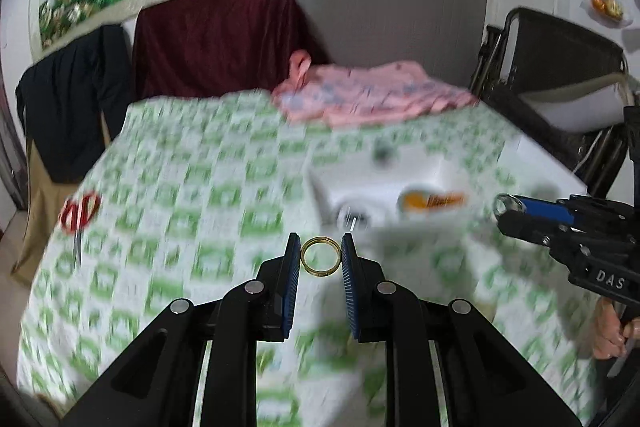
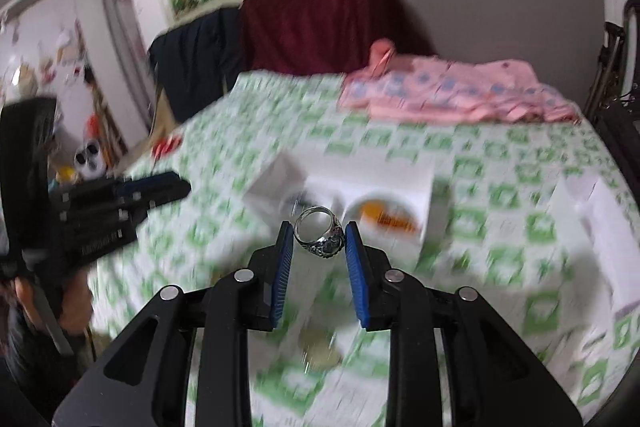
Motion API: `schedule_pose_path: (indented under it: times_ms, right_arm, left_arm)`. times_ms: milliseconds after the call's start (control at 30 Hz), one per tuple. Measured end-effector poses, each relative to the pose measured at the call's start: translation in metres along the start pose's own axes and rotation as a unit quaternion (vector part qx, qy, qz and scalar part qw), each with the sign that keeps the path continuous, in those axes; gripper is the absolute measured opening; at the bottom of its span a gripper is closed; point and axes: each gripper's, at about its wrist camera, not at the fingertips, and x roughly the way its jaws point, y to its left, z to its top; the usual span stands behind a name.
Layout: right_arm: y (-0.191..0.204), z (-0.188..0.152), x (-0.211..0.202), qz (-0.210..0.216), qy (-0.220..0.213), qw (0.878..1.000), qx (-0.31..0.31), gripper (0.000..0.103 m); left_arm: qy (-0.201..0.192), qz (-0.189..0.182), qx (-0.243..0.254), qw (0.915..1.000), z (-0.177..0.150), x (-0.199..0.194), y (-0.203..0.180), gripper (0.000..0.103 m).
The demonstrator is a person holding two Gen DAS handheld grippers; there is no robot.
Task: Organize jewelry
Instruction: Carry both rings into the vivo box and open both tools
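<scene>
Left gripper (image 1: pixel 321 254) pinching gold ring (image 1: pixel 320 257) edge-on at fingertips; right gripper (image 2: pixel 319 241) pinching silver signet ring (image 2: pixel 320 237) likewise. White jewelry box (image 2: pixel 404 183) at 12 o'clock. Risk: tip-only grip, either ring could twist out and drop onto green-checked cloth (image 2: pixel 500 155).

I see a bed (image 1: pixel 180 187) covered with a white sheet printed in green squares; motion blur smears most of it. At its far end lies a crumpled pink cloth (image 1: pixel 372 95) with pale blue patches. Toward the left edge rest red-handled scissors (image 1: pixel 78 217), blades pointing toward me. Near the middle sits an open white box (image 2: pixel 348 203) with an orange item in it, too blurred to identify. Further right in the right wrist view, another white box (image 2: pixel 600 223) rests on the sheet.
</scene>
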Motion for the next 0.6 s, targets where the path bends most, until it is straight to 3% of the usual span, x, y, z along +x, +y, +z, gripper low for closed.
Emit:
schedule_pose_path:
  times_ms: [200,533,567,600]
  right_arm:
    - [-0.021,0.026,0.031,-0.005,-0.011,0.999,0.048,0.026]
    - [-0.055,0.017,0.081,-0.023,0.026,0.995,0.088,0.027]
    - [-0.058,0.016,0.083,-0.028,0.026,0.995,0.091,0.030]
    - [-0.061,0.014,0.085,-0.029,0.027,0.995,0.096,0.040]
  left_arm:
    - [-0.003,-0.013,-0.021,0.9997,0.041,0.038,-0.017,0.021]
    - [0.048,-0.012,-0.047,0.9977,0.032,0.101,-0.009,0.021]
    - [0.047,-0.010,-0.052,0.9975,0.031,0.104,-0.007,0.026]
    - [0.048,-0.010,-0.054,0.9973,0.030,0.106,-0.005,0.032]
